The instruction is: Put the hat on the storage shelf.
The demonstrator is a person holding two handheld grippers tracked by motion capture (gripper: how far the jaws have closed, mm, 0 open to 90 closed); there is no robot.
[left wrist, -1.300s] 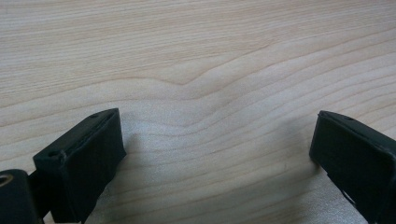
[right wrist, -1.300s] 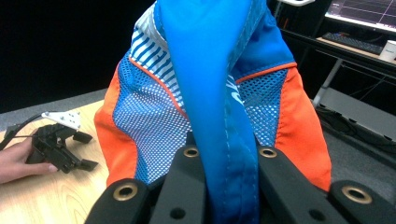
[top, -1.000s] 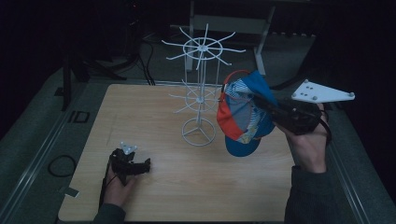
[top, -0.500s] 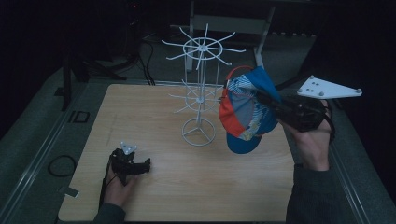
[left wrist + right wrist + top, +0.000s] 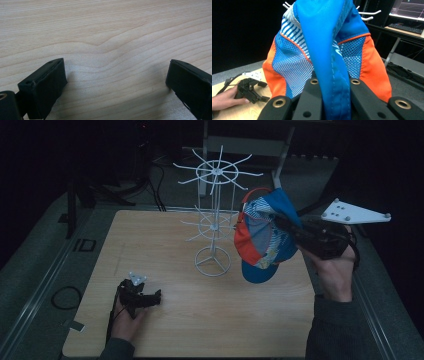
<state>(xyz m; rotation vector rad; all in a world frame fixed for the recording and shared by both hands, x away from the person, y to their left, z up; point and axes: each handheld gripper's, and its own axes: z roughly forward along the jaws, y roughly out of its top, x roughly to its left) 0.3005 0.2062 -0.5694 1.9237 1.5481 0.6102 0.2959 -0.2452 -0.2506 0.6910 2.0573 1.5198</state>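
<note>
**Cap carried closer to the rack**

Since the earlier frames the cap (image 5: 262, 237) has been raised slightly toward the white wire rack (image 5: 214, 215). The fingers (image 5: 312, 100) of the right gripper (image 5: 285, 227) are clenched on the cap's blue brim, held above the desk (image 5: 165, 240) by an upraised hand (image 5: 335, 270), just beside the rack's arms. The left gripper (image 5: 142, 297) is rested on the desk, well apart, its fingers (image 5: 42, 82) released with bare wood between them.

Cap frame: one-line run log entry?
right gripper: shut on cap, airborne | stand: beside cap | left gripper: open, on table
</note>
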